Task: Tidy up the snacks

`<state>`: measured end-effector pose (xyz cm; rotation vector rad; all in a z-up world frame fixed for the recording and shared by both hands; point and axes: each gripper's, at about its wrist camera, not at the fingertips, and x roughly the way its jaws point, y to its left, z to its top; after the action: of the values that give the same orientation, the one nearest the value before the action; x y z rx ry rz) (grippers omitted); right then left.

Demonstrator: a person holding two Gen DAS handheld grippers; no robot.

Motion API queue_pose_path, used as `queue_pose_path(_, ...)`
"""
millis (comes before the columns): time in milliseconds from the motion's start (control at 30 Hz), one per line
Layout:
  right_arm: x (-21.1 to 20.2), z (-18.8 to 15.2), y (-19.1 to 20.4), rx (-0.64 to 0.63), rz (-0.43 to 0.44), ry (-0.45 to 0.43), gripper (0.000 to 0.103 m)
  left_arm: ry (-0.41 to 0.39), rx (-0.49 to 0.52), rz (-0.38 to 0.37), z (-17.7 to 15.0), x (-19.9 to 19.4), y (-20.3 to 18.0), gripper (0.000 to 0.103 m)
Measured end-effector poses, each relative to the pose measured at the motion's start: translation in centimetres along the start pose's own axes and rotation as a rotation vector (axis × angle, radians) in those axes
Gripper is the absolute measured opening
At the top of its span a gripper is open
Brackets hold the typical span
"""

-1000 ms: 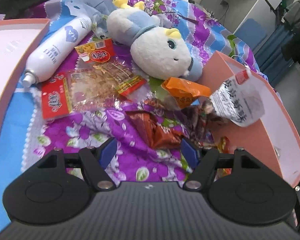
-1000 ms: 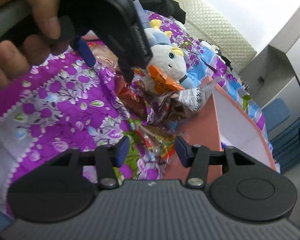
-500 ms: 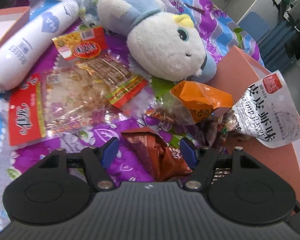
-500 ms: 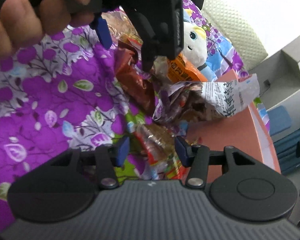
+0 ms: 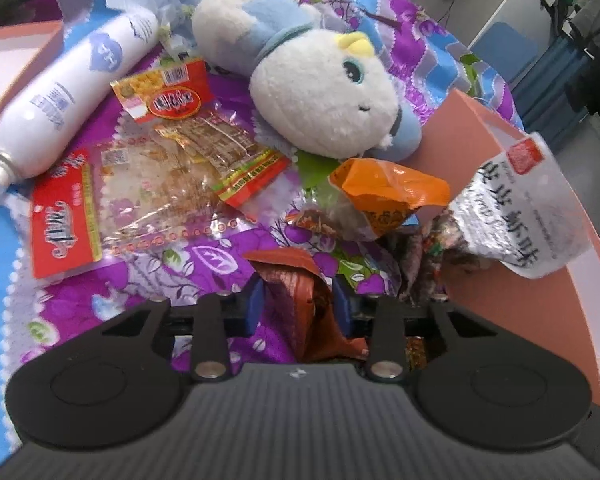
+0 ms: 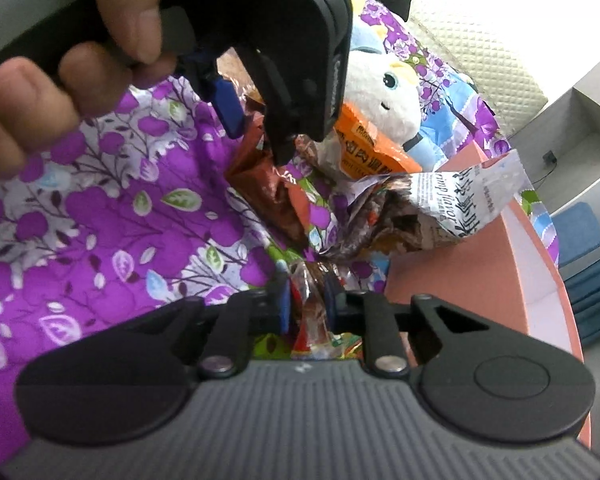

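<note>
Purple floral bedspread [image 5: 148, 272] under scattered snacks. Left gripper [image 5: 298, 300] closing around crumpled red-brown snack packet [image 5: 304, 304]. Right gripper [image 6: 306, 306] closing, pinching clear red-printed wrapper [image 6: 310, 312] beside pink box [image 6: 452, 280]. Only left view shows white bottle [image 5: 72, 96].

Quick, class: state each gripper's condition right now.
Left gripper: closing on the brown snack packet.
Right gripper: closing on a clear red-printed wrapper.

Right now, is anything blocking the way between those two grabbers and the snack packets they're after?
No. The left gripper is closing around the brown packet, and the right gripper around a clear red-printed packet.
</note>
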<state>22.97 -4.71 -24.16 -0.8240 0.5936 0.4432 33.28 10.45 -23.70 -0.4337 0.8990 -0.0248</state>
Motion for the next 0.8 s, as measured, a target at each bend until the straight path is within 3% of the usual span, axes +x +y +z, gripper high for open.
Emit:
queue_pose_path(400, -6.4, -1.8, 1.3, 0.038, 0.049, -0.050, 0.017, -0.060, -0.108, 0.051, -5.2, -8.6, 2.3, 0.039)
queue_pose_path(800, -10.0, -4.3, 2.5, 0.084, 0.113, -0.090, 0.016, -0.072, -0.162, 0.124, -11.4, -13.6, 4.3, 0.039)
